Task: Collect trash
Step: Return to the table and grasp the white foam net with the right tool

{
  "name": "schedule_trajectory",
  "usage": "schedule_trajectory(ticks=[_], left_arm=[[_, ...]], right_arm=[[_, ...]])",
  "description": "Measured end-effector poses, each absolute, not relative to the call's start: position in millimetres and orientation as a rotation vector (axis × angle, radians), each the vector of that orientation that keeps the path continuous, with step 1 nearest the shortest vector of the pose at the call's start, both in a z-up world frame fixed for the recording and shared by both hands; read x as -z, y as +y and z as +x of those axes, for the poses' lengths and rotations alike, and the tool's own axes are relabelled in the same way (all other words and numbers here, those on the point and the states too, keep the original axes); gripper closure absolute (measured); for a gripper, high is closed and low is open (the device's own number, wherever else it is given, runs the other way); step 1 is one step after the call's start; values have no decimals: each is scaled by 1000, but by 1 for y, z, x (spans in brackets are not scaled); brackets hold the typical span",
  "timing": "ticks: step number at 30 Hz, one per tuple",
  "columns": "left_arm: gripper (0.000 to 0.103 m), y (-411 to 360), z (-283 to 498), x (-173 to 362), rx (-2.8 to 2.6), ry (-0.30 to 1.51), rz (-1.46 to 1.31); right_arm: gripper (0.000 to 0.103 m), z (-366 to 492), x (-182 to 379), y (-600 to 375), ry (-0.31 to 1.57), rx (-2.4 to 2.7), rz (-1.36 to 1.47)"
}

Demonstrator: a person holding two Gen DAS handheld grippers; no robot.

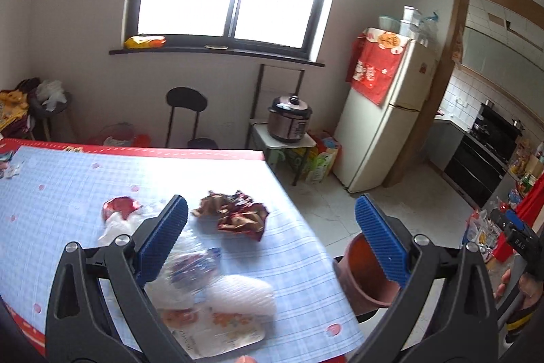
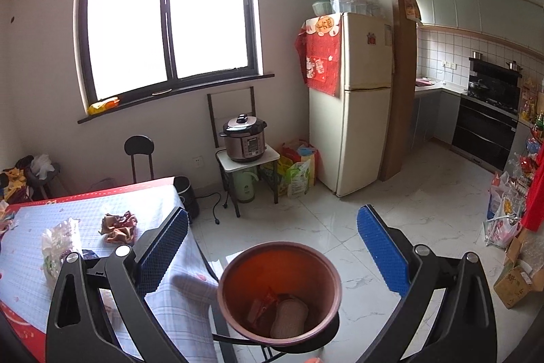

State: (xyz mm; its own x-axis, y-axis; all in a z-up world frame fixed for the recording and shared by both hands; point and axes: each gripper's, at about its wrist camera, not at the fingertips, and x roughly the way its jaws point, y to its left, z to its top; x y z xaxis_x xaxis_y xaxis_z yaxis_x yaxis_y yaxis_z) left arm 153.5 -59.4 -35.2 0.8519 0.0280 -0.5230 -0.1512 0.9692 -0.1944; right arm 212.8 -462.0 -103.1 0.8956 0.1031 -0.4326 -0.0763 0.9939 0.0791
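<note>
A crumpled red-brown wrapper [image 1: 234,213] lies on the blue checked tablecloth [image 1: 68,179]; it also shows in the right wrist view [image 2: 119,227]. A clear plastic bag [image 1: 190,271] and a white wrapper [image 1: 238,295] lie under my open left gripper [image 1: 272,237]. A red-and-clear wrapper [image 1: 119,210] lies left of them. A brown bin [image 2: 278,291] stands beside the table's right edge, holding some trash; its rim shows in the left wrist view [image 1: 363,274]. My open, empty right gripper [image 2: 272,254] hovers above the bin.
A fridge [image 2: 350,104], a pressure cooker [image 2: 244,138] on a small stand, a black stool [image 2: 139,152] and shopping bags [image 2: 299,169] stand by the far wall. Boxes and bags [image 2: 510,227] crowd the right floor. The kitchen opens at the right.
</note>
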Motion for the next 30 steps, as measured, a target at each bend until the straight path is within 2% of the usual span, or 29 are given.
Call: schedule_trajectory(ticks=[9,18,24,30], left_arm=[[6,93,61,72,-320,594,-303],[6,181,25,110,-386,635,-359],[6,218,31,128,-380,665,-363],[6,243,41,148,-350,693,-361]], right_arm=[[5,213,106,-320,521,-273,-2],[5,203,123,-198,598,-367,-76],[5,203,157,-145,638,-428,-92],[5,227,225,-107,768,-443,-102]])
